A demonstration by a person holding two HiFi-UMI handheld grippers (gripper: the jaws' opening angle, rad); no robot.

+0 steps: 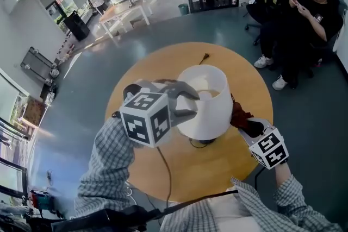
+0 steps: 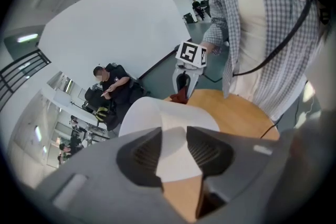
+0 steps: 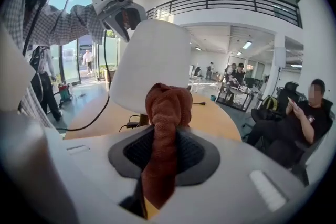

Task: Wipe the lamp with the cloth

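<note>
Approach to the wipe, with the brace and the cloth both brought up to the lamp [image 1: 204,100]. The left gripper [image 1: 187,101] stood at the white shade's left side, jaws partly apart about it and the pads not plainly pressing. The right gripper [image 1: 241,120] was clamped on the rust-red cloth [image 1: 240,114], which hung bunched just beside the shade's right side; contact could not be told. The lamp stood upright near the middle of the round wooden table [image 1: 239,70]. The next move probably called for steadying the shade, then drawing the cloth across its wall with light pressure so the lamp did not tip. A cord [image 1: 163,165] trailed off the table's near edge. The room was an open office with a grey floor [image 1: 304,117] and a seated person [image 1: 310,19] at the right.
</note>
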